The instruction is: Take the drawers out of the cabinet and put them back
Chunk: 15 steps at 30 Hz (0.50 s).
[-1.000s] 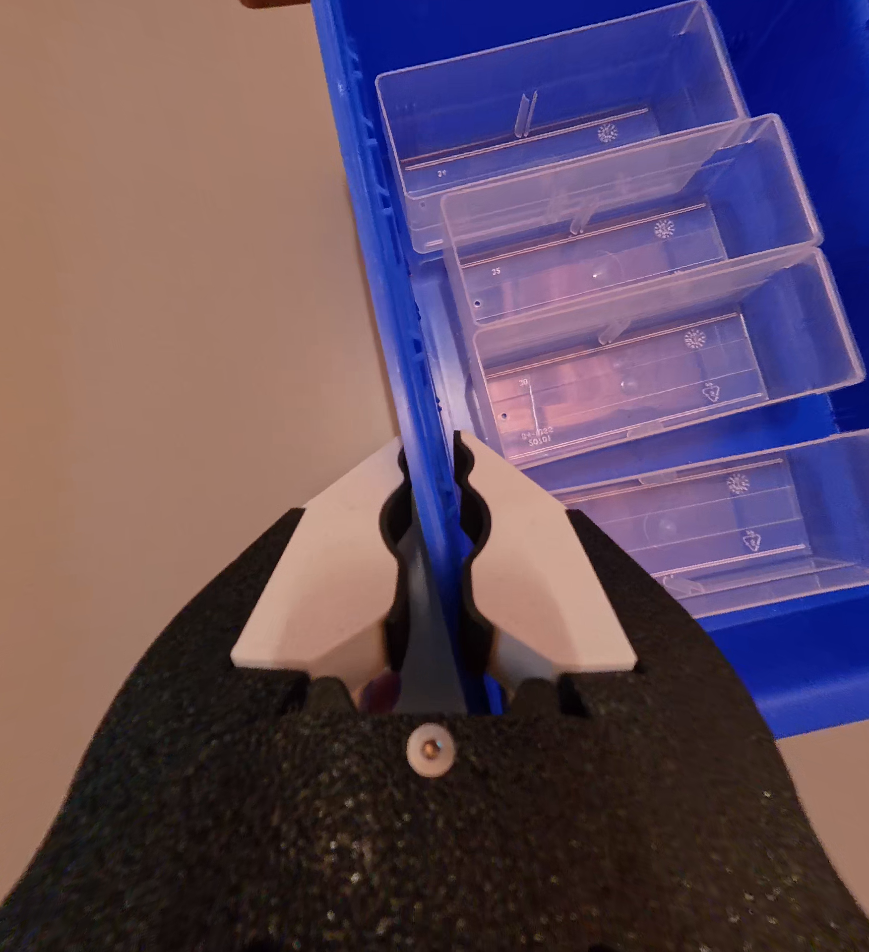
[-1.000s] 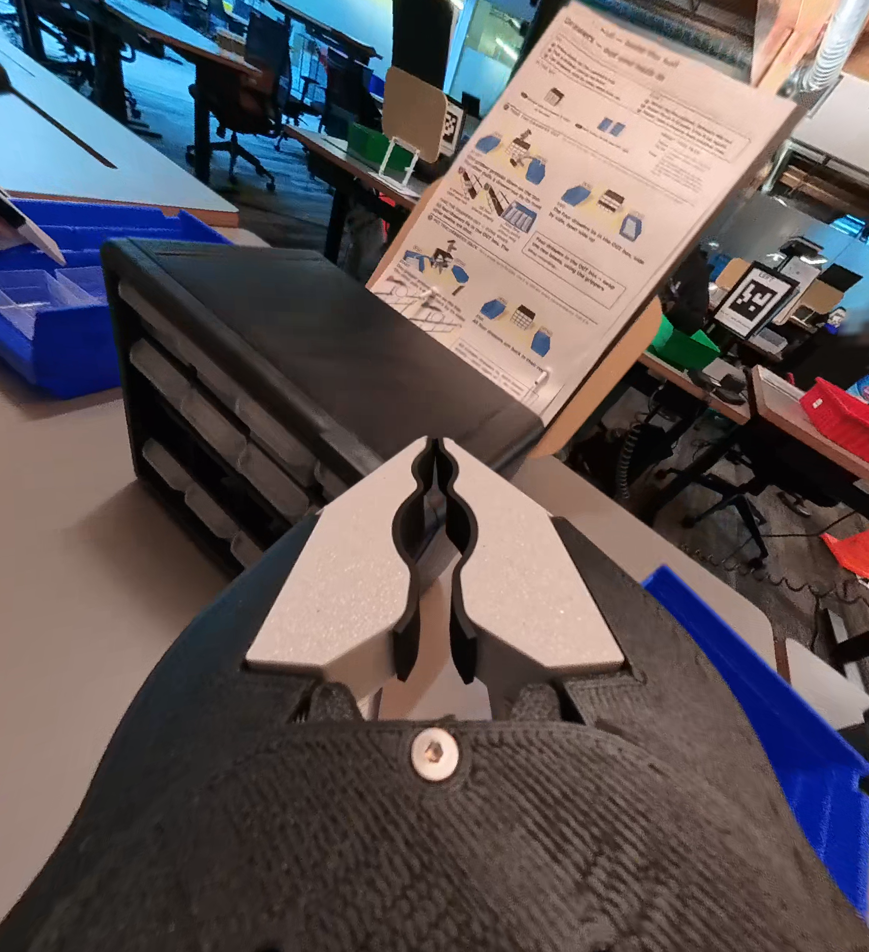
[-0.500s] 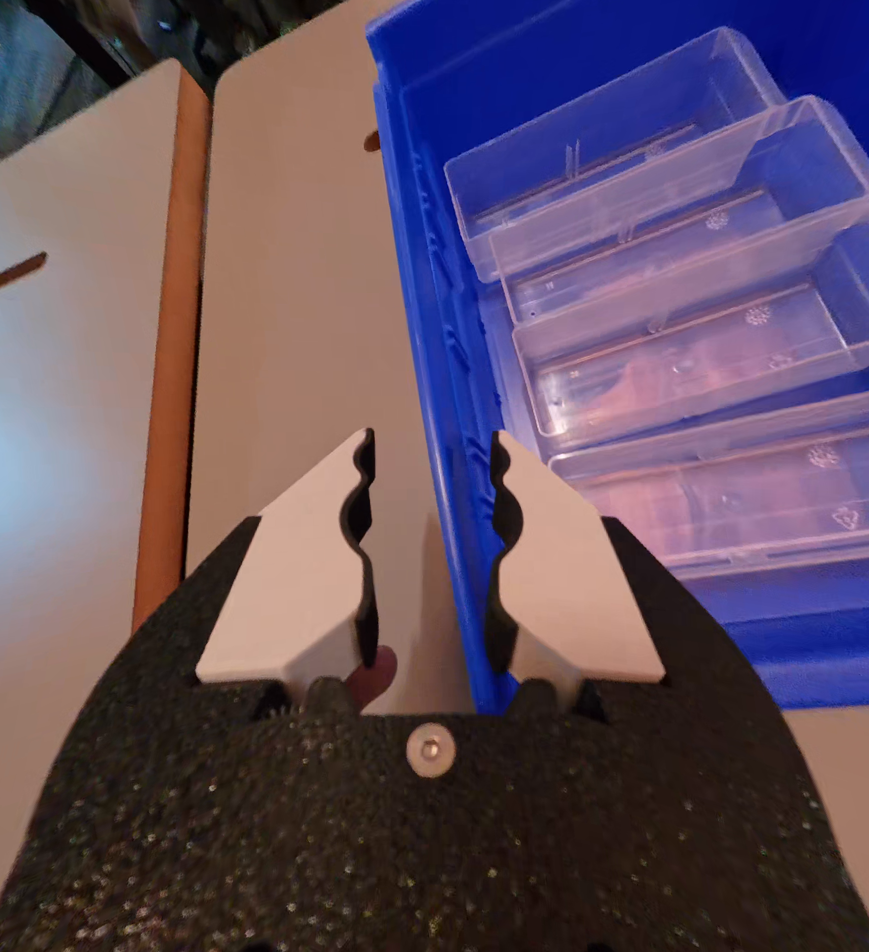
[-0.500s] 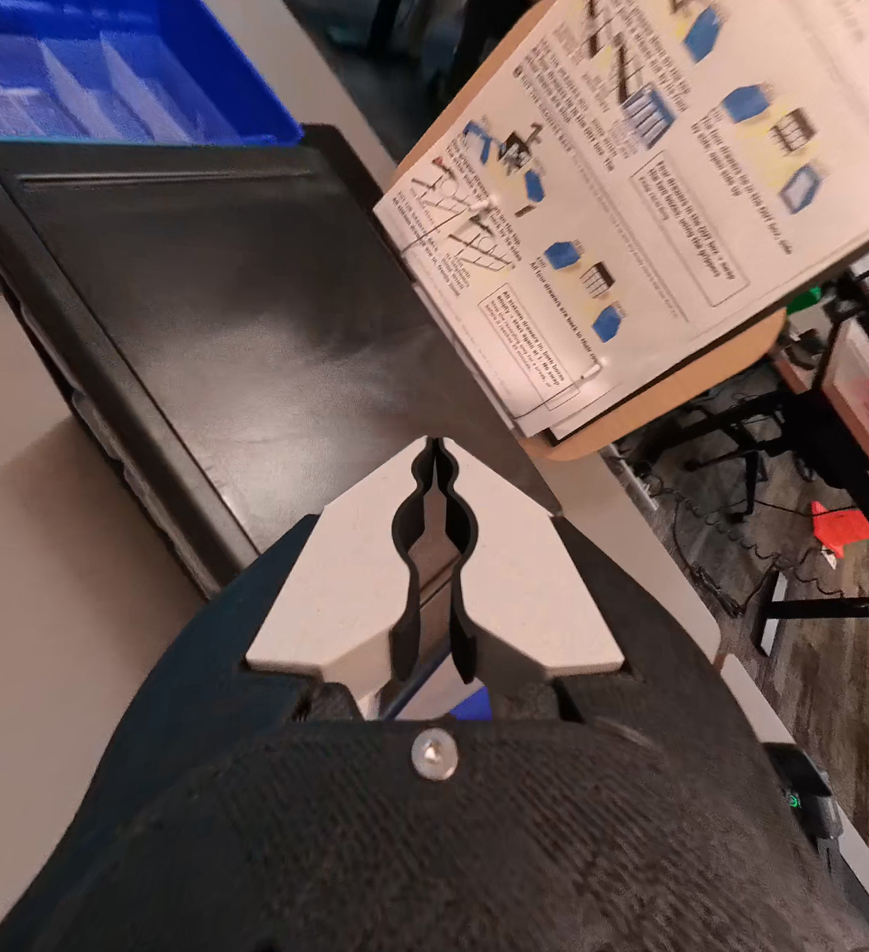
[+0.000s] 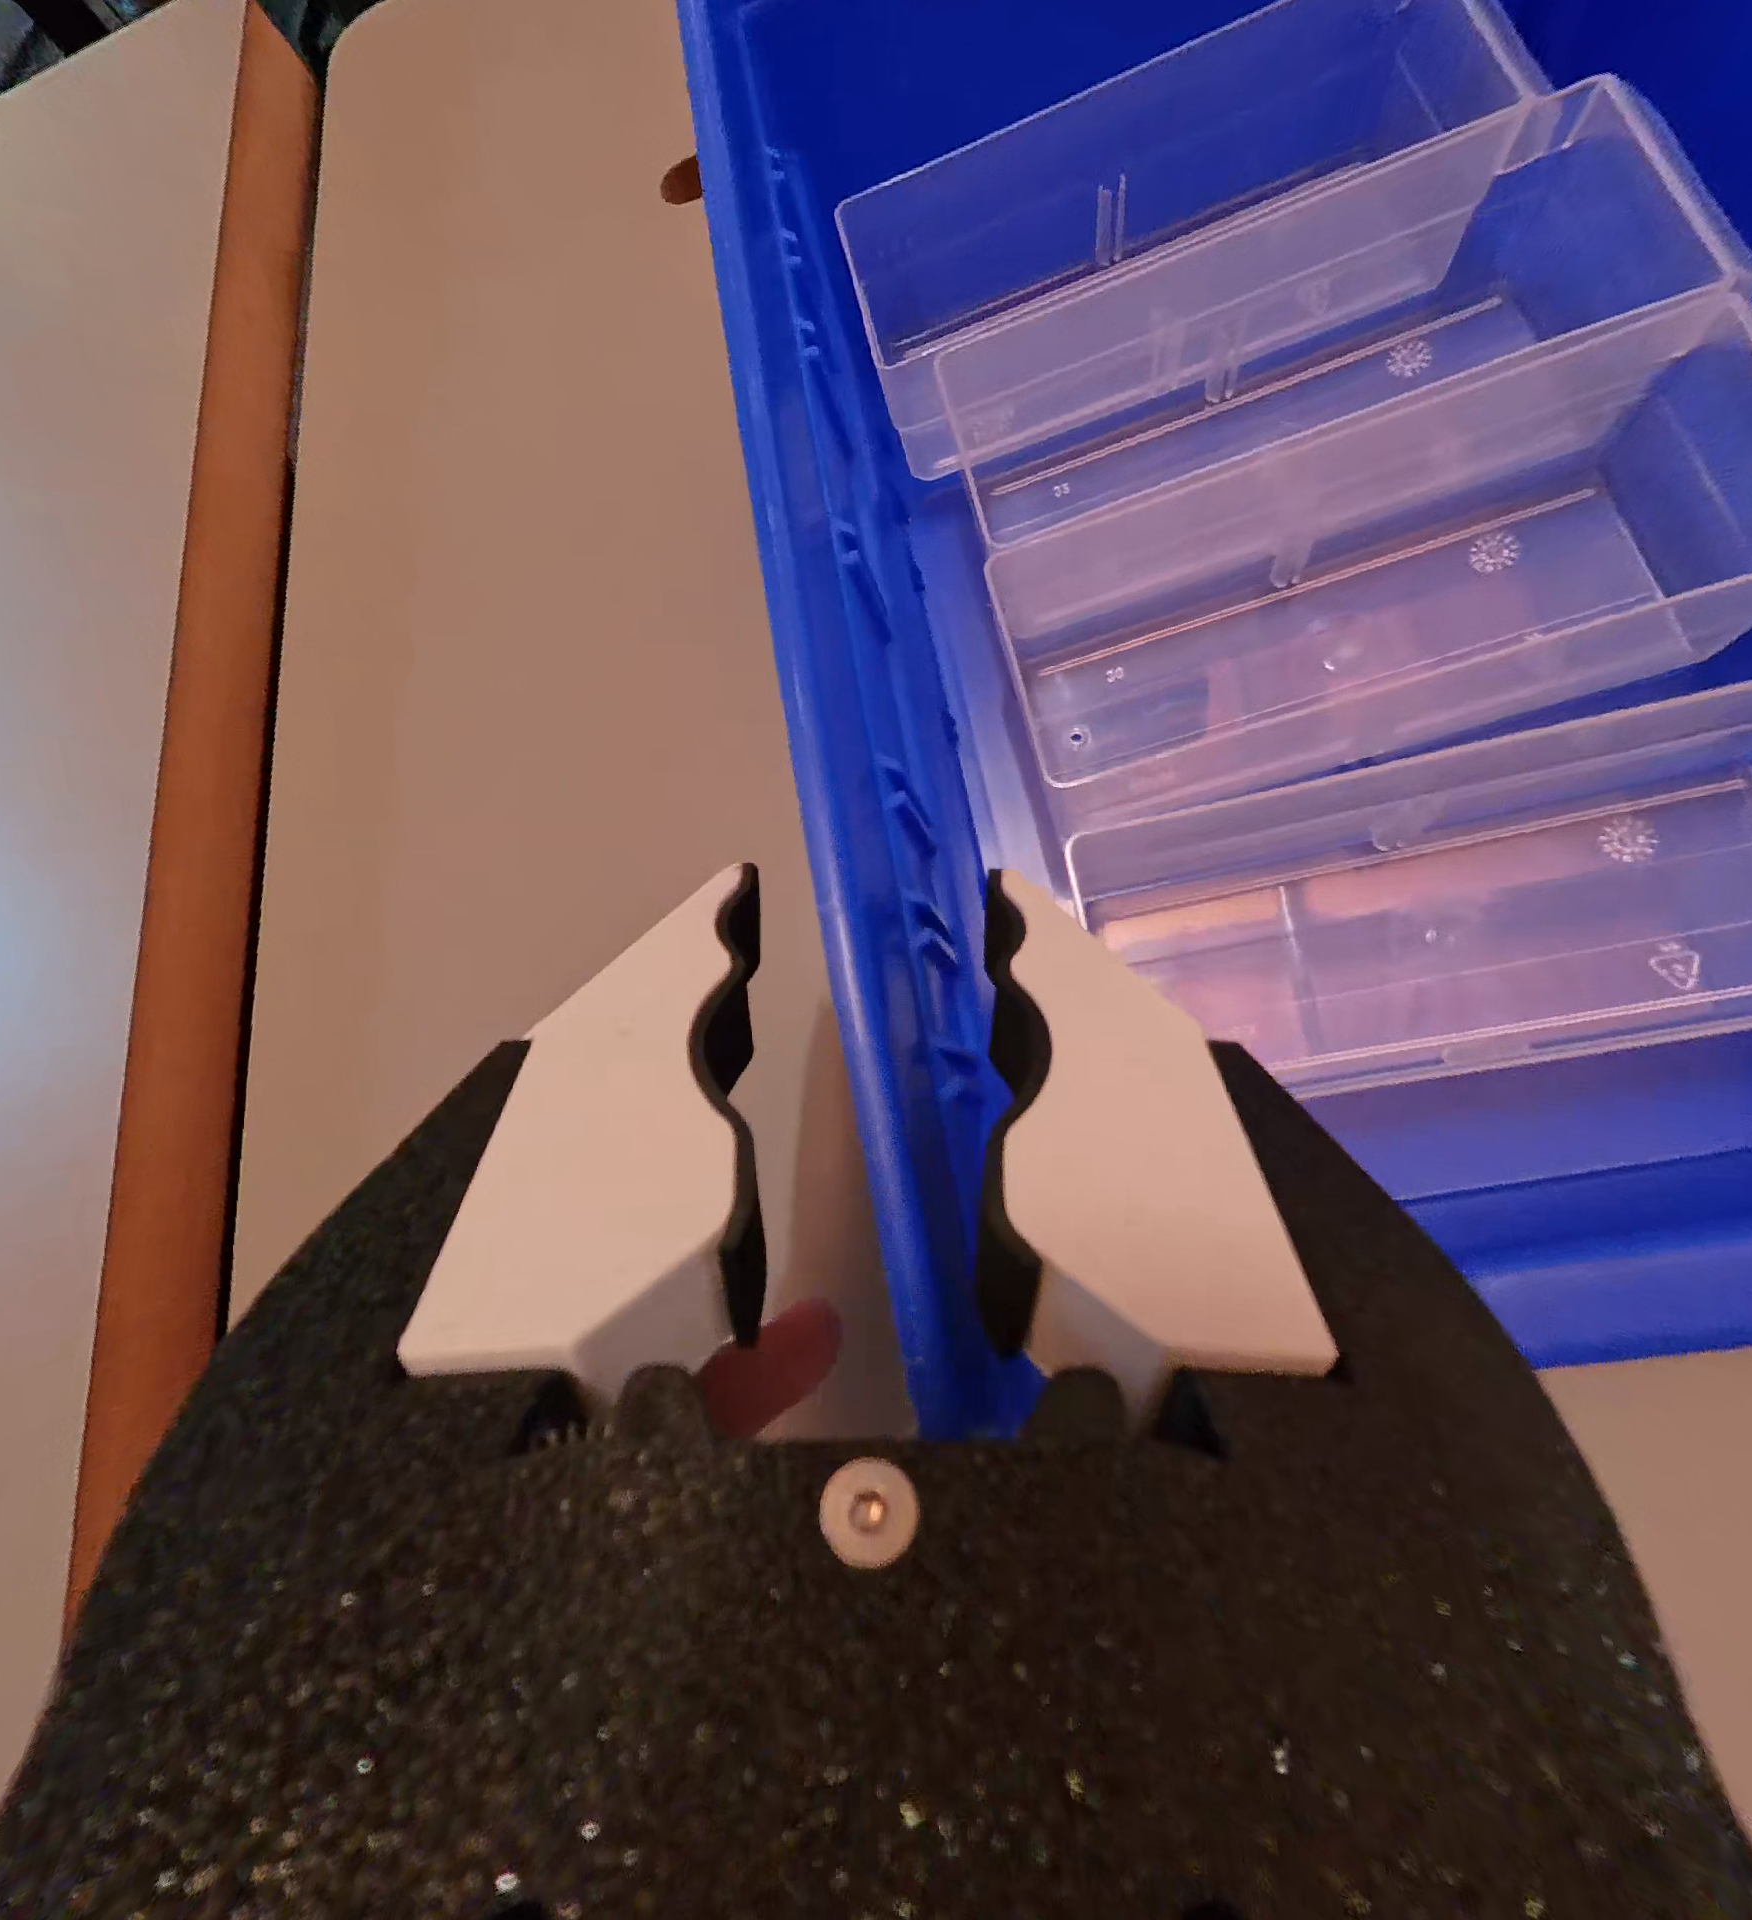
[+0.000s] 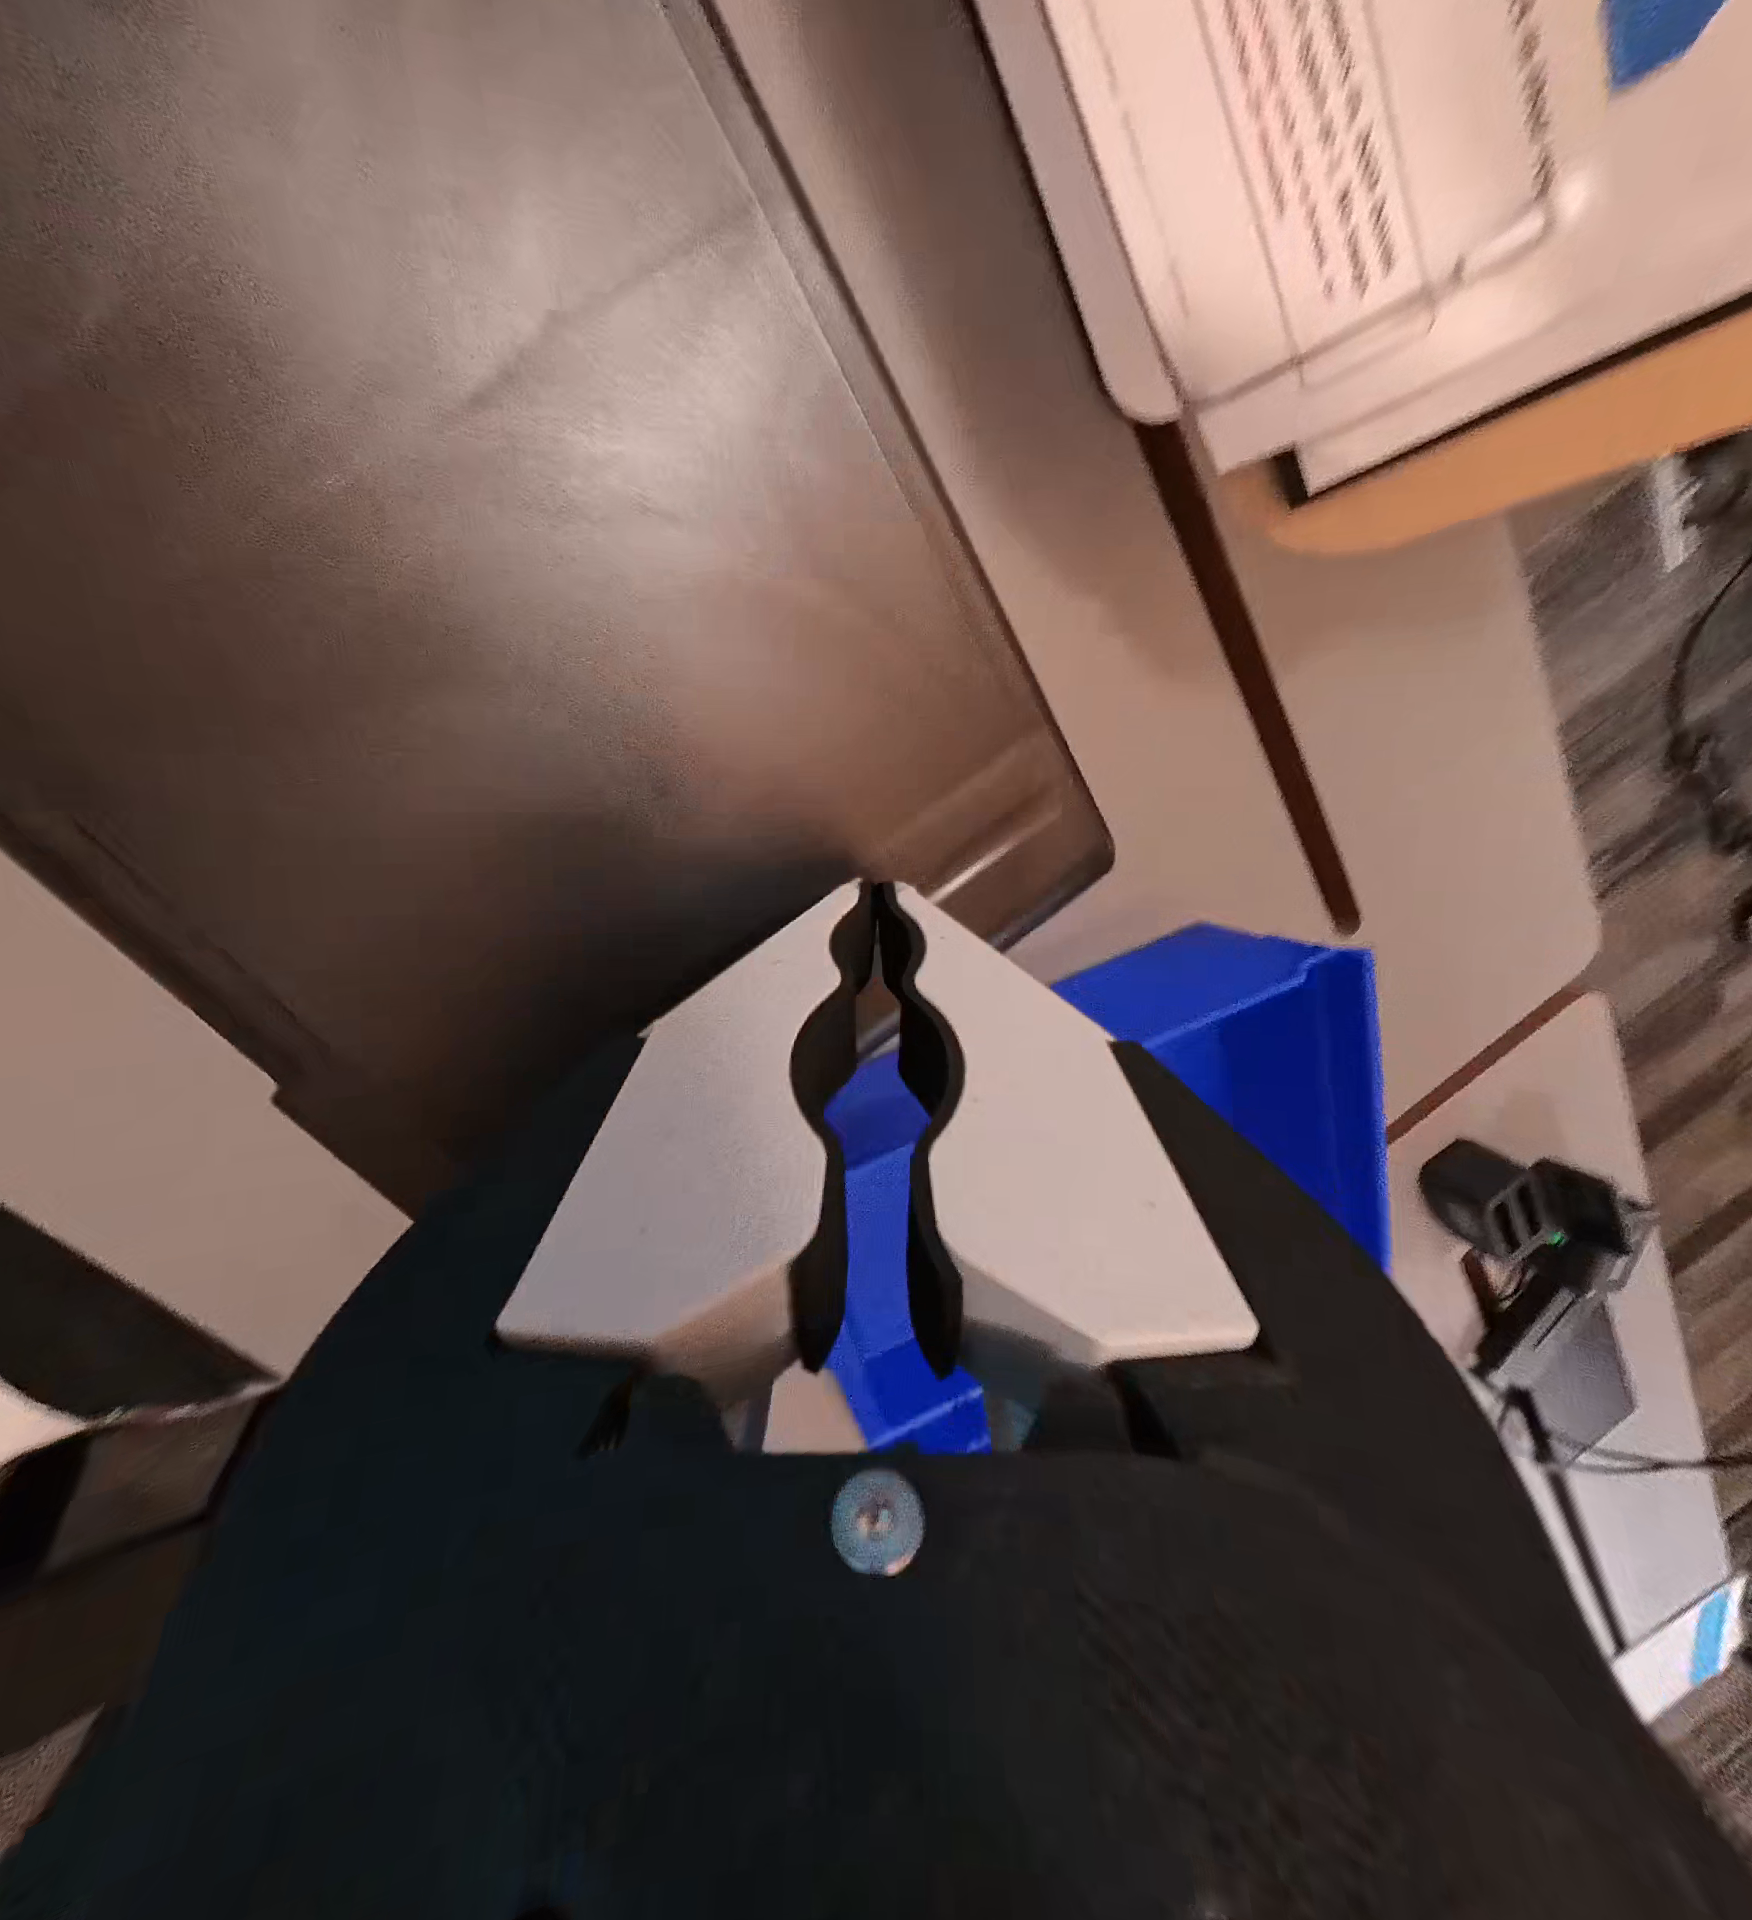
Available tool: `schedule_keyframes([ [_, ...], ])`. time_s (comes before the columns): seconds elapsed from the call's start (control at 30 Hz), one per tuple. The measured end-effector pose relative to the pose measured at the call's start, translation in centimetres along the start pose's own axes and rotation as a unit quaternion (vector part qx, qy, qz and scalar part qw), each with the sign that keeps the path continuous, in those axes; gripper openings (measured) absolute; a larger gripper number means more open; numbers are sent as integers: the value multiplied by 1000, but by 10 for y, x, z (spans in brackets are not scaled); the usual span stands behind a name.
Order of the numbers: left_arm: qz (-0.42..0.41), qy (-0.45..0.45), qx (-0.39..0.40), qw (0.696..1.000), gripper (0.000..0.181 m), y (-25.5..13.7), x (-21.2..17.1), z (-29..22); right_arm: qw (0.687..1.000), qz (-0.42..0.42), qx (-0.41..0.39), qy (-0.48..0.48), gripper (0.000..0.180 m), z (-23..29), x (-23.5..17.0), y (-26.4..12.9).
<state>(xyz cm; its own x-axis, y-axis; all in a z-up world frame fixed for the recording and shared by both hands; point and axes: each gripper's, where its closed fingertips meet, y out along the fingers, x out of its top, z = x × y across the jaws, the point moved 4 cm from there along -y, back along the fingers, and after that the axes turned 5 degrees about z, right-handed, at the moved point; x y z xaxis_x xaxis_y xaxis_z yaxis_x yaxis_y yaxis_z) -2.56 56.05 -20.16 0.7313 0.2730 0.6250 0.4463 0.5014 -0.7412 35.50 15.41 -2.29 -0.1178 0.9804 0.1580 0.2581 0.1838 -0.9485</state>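
1. 4 clear drawers [image 5: 1371, 582] lie side by side in the blue bin [image 5: 851, 727], out of the cabinet [image 6: 415, 499].
2. The left gripper [image 5: 867, 1112] is spread wide and empty, straddling the bin's left wall.
3. The right gripper [image 6: 877, 1091] is closed on nothing above the cabinet's top.
4. Returning the drawers appears still ahead.

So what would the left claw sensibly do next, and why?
Probably swing right and reach into the blue plastic bin for the nearest clear plastic drawer. The left gripper is open and empty, straddling the bin's side wall, and four drawers lie in the bin, out of the black cabinet.
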Motion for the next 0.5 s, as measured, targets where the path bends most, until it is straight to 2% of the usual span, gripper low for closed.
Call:
schedule_keyframes([
  [0.1,-5,-1,-6,1000,40,0,0,0,998,53,15,9,0,-6,-5,8],
  [0.33,-14,-13,-24,1000,41,0,-4,-2,997,69,25,-23,0,-6,0,9],
  [0.5,-17,-52,-27,998,46,-27,5,4,991,109,67,-34,0,-9,3,10],
])
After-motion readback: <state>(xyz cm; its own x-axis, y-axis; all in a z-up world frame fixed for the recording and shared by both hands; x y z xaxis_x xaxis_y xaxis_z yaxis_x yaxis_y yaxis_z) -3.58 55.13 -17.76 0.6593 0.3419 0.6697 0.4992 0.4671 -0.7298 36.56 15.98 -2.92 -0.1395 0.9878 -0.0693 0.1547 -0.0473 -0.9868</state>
